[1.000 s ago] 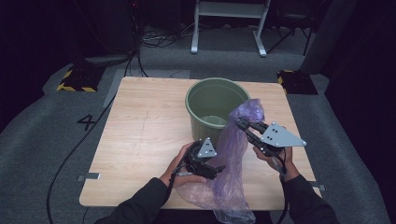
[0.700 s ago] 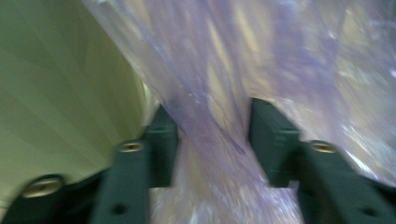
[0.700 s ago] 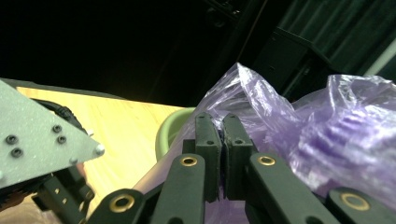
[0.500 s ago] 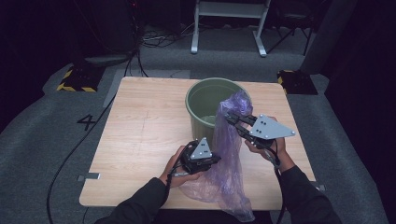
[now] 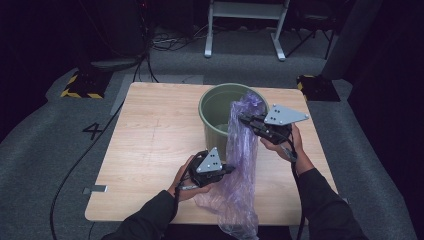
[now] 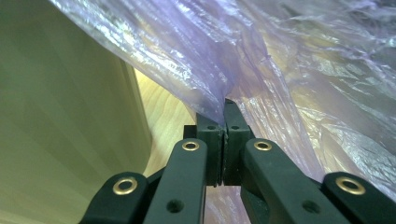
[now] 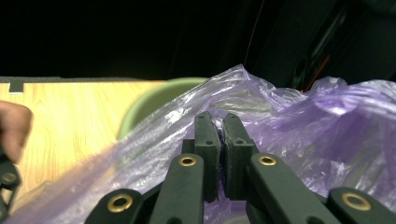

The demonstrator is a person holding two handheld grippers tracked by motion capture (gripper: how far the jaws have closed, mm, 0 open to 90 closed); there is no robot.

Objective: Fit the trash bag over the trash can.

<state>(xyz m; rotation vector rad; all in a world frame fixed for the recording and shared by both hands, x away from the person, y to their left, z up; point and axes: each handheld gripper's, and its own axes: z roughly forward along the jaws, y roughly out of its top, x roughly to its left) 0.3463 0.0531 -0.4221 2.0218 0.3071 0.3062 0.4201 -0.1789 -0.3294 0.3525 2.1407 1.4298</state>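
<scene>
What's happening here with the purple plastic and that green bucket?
A person at a wooden table holds a gripper in each hand, both clamped on a thin purple plastic bag. The right gripper lifts the bag's top edge over the rim of the green bin. The left gripper pinches the bag lower down, near the table. The rest of the bag trails off the table's near edge. It looks like the bin is about to be lined; the bag isn't inside yet.

— Bin (image 5: pixel 220 112) where?
— At twelve o'clock on the table (image 5: pixel 145 150), toward the far edge.
— And the bag (image 5: pixel 240 165)?
— Stretched from the bin's rim at one o'clock down past the near edge at six.
— Grippers?
— Left gripper (image 5: pixel 227 170) at seven of the bin, right gripper (image 5: pixel 245 120) at three, both on the bag.
</scene>
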